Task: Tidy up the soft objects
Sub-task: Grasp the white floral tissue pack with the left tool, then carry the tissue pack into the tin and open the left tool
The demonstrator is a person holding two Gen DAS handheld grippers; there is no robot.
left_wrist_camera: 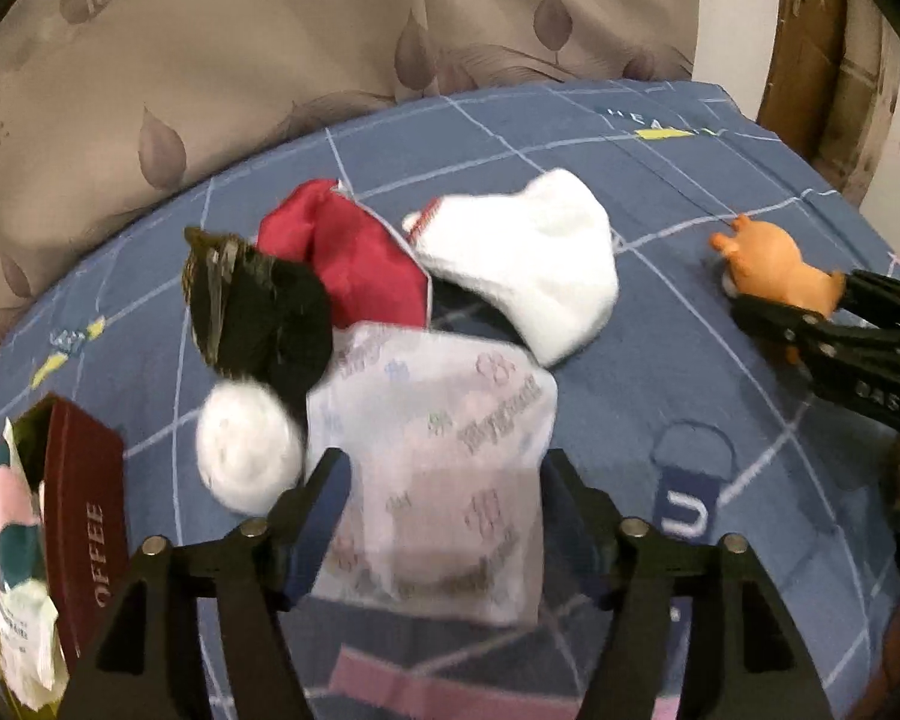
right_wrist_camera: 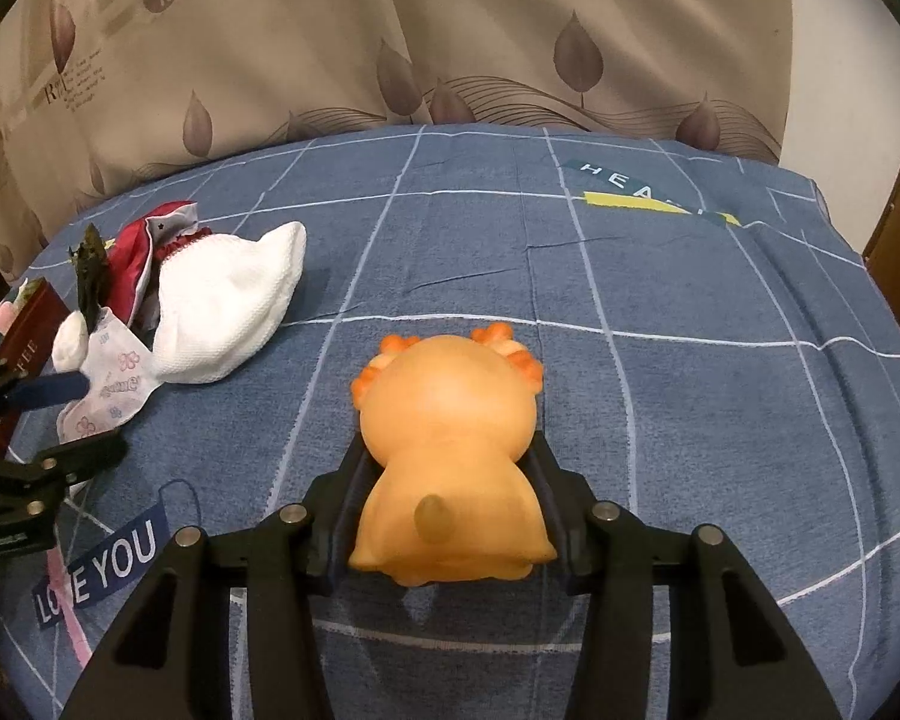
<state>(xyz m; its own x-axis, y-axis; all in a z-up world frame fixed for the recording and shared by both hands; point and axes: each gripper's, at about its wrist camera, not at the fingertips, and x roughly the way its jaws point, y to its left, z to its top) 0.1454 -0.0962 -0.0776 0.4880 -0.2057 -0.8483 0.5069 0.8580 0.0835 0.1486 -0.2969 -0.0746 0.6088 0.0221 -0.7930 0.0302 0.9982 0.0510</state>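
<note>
My left gripper [left_wrist_camera: 447,480] stands open, its fingers either side of a white tissue packet [left_wrist_camera: 444,438] with pink print that lies on the blue bedsheet [right_wrist_camera: 630,252]. Beyond the packet lie a white fluffy ball [left_wrist_camera: 246,450], a black soft item [left_wrist_camera: 264,306], a red cloth [left_wrist_camera: 354,258] and a white sock-like cloth [left_wrist_camera: 528,264], all bunched together. My right gripper [right_wrist_camera: 450,456] is shut on an orange squishy animal toy [right_wrist_camera: 450,420], held just above the sheet. From the right wrist, the left gripper [right_wrist_camera: 81,420] shows at the far left over the packet [right_wrist_camera: 114,384].
A dark red box marked COFFEE [left_wrist_camera: 84,528], stuffed with pale cloths, stands at the left edge of the bed. A beige leaf-print curtain [right_wrist_camera: 450,30] hangs behind the bed. Brown wooden furniture [left_wrist_camera: 834,60] stands at the far right.
</note>
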